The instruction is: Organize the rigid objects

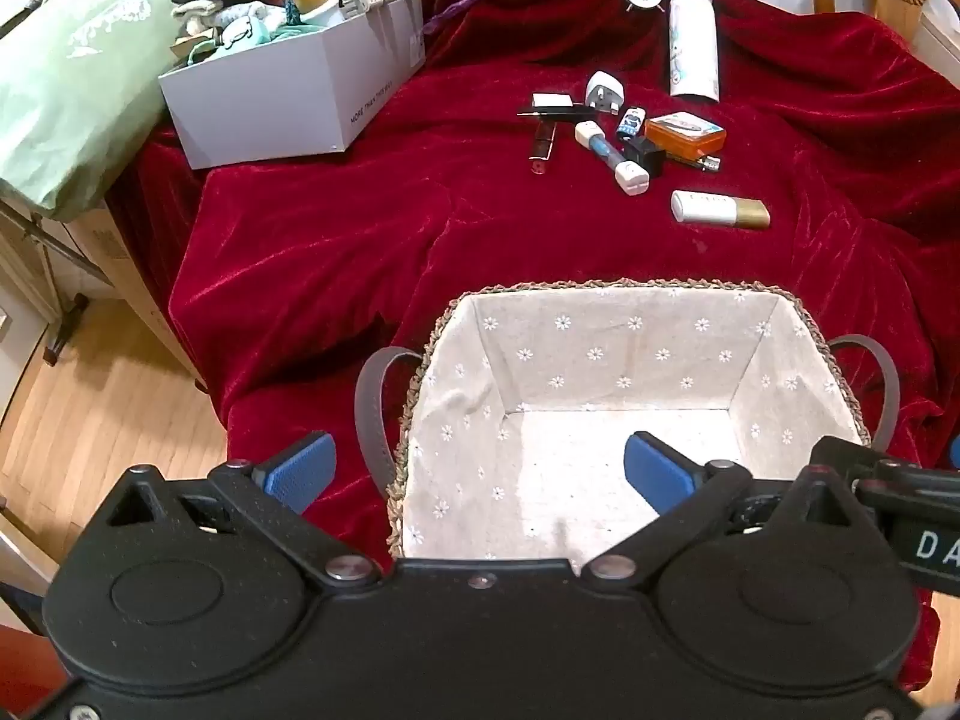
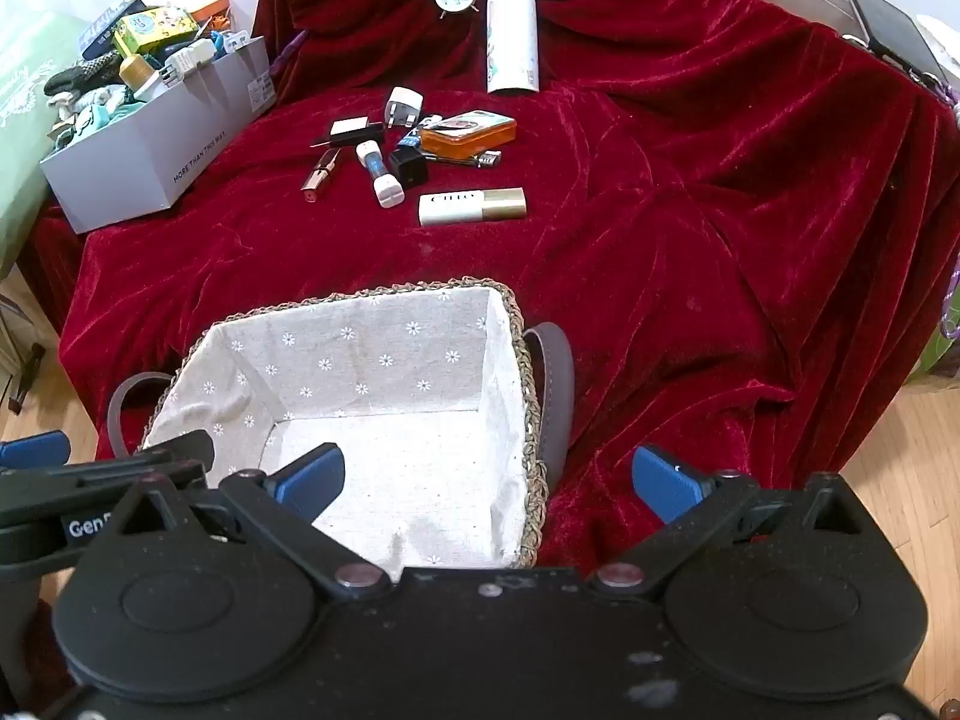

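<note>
Left wrist view shows my left gripper (image 1: 477,471) spread wide, holding nothing, above the lined basket (image 1: 606,291). My right gripper (image 2: 489,480) gapes empty too; small items (image 2: 414,150) lie clustered on the red cloth (image 2: 690,210) beyond the basket.

Both wrist cameras look steeply down from close above the basket (image 1: 606,348), left and right of it; both share the clutter (image 2: 414,156) beyond.

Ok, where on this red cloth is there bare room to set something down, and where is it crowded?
Free: the wide strip of red cloth between the lined basket and the white and gold tube, and the cloth right of the basket. The basket itself holds nothing. Crowded: the small items around the orange tin, and the full grey box.
</note>
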A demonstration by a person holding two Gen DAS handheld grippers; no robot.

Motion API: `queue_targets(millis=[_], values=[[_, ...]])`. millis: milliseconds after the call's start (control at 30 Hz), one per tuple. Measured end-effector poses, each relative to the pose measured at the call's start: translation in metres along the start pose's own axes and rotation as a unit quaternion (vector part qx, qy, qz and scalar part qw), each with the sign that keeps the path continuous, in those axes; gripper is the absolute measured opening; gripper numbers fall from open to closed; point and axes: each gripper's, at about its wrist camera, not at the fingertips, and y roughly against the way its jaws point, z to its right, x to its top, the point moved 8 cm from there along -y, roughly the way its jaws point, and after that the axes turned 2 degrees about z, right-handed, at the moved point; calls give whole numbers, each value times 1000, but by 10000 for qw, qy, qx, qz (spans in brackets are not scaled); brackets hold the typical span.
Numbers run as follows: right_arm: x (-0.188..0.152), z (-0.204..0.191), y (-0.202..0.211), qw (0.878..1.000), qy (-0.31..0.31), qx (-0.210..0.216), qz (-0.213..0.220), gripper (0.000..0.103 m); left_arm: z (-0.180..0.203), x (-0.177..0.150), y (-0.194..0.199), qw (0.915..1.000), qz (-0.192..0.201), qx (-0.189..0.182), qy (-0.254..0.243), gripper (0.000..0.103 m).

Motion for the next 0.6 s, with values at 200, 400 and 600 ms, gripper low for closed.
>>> queue_targets(millis=[200, 400, 600], values=[[0, 0, -1, 10000, -3, 12, 2, 103, 0, 2, 3, 10000, -36, -21, 16, 99], [-1, -1, 1, 10000, 8, 2, 7, 103, 1, 0, -1, 10000, -42, -25, 17, 99], [0, -1, 0, 10000, -9, 18, -14, 103, 1, 0, -1, 10000, -48, -33, 21, 99]])
